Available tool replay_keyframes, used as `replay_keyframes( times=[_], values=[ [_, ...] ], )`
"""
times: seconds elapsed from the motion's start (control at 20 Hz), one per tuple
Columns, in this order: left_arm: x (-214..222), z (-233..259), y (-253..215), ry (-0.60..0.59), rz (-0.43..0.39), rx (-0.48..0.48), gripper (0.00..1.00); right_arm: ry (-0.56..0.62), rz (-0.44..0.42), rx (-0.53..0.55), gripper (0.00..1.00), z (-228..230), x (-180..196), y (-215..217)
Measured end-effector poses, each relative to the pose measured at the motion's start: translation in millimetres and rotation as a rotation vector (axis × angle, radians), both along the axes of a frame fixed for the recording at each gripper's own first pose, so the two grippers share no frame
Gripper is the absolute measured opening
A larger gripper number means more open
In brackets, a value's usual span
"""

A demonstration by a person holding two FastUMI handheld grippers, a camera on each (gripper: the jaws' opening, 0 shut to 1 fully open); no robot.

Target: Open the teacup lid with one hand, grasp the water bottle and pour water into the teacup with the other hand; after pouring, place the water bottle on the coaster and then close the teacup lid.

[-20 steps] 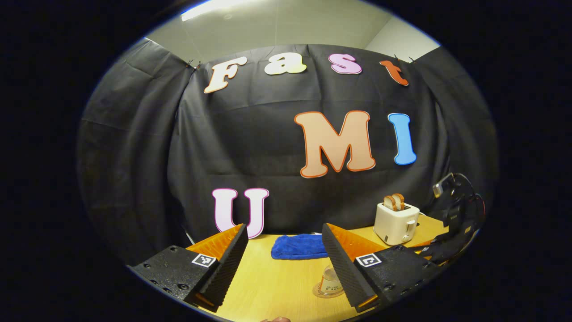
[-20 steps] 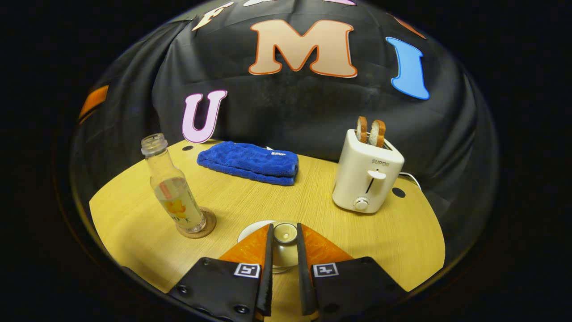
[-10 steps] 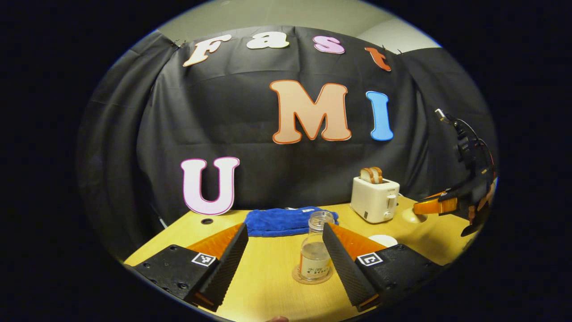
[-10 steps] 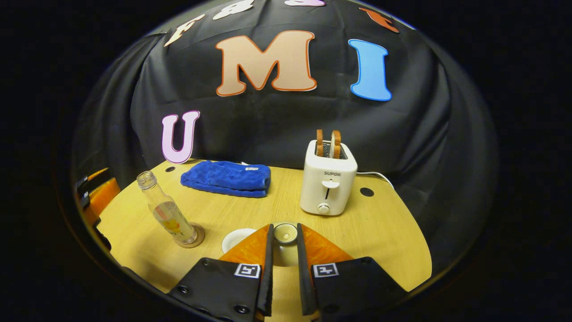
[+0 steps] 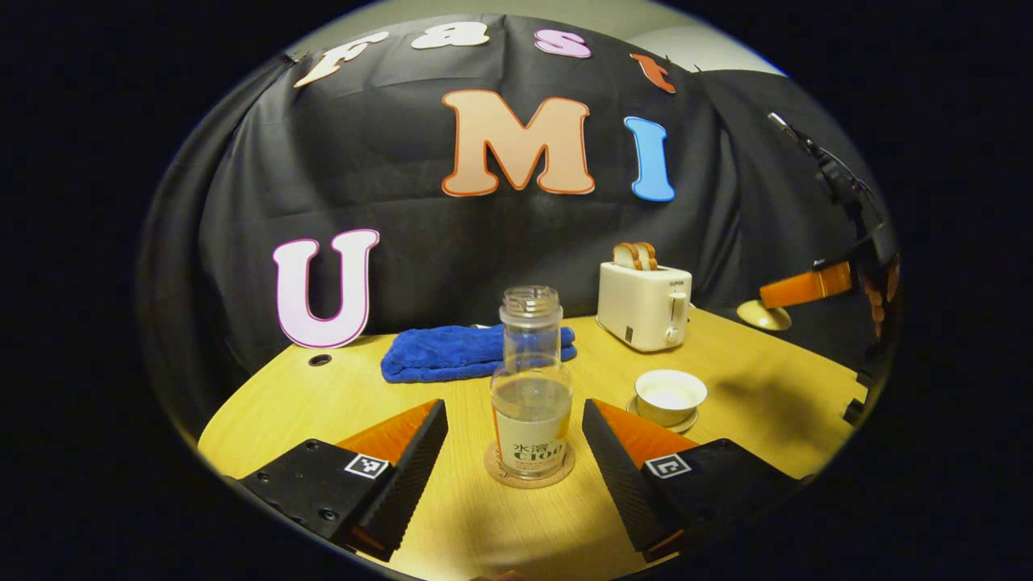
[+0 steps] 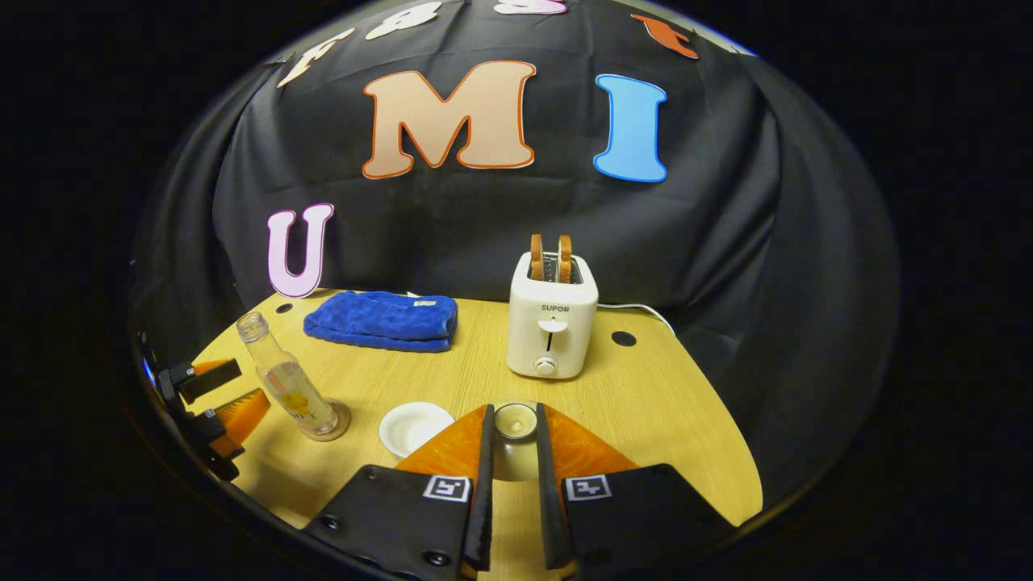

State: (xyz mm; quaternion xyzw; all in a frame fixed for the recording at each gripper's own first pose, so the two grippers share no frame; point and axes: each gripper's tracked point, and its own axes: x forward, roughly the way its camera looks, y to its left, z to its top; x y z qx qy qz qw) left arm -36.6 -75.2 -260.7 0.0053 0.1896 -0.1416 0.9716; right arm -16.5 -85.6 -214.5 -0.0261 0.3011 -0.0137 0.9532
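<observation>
One uncapped water bottle (image 5: 530, 379) stands upright on its coaster (image 5: 529, 470), between the wide-open left gripper (image 5: 516, 460) fingers; right gripper (image 6: 512, 452) clamps the teacup lid (image 6: 514, 421).

— What do we find obscured in the right gripper view?

— The right claw (image 6: 512, 452) covers the lower part of the lid (image 6: 515, 421) and the near rim of the teacup (image 6: 413, 428). The left claw (image 6: 211, 402) is cut by the edge.

— And the left gripper view?

— The water bottle (image 5: 530, 387) hides part of the blue towel (image 5: 452, 353); the table (image 5: 750, 379) runs off the edge.
</observation>
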Motion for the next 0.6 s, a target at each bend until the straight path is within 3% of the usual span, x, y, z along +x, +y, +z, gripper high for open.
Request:
replay_keyframes(
  times=[0.6],
  values=[
    [22.5, -55.6, -12.3, 0.095, -0.039, 0.041, 0.99, 0.01, -0.009, -0.053, 0.28, 6.2, -17.6, -6.1]
  ],
)
